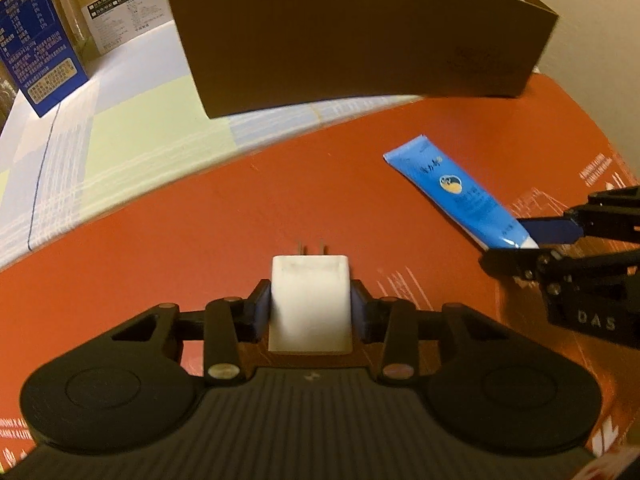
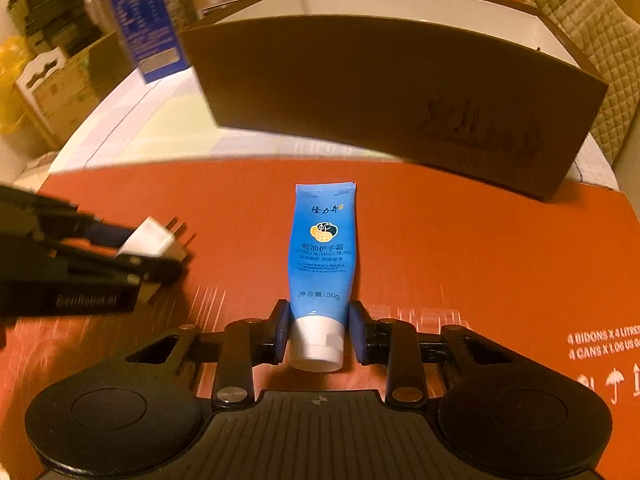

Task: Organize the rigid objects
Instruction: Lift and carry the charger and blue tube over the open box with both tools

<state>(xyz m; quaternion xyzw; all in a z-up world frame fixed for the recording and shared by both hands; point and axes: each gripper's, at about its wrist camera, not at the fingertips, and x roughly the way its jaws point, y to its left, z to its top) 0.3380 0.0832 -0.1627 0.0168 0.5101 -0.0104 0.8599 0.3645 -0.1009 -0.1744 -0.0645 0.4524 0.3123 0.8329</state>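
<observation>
Left wrist view: left gripper [image 1: 310, 312] is clamped on the white plug adapter [image 1: 310, 306], pads on both its sides, prongs pointing toward the brown box [image 1: 360, 40]. The adapter sits low over the red cardboard sheet [image 1: 280, 184], in front of the box. Right wrist view: right gripper [image 2: 318, 336] is closed on the white cap of the blue hand cream tube [image 2: 323, 248], also in front of the box, crimped end toward it.

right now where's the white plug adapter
In the left wrist view the white plug adapter sits low centre between the left gripper pads on the red cardboard sheet, prongs toward the brown box.
</observation>
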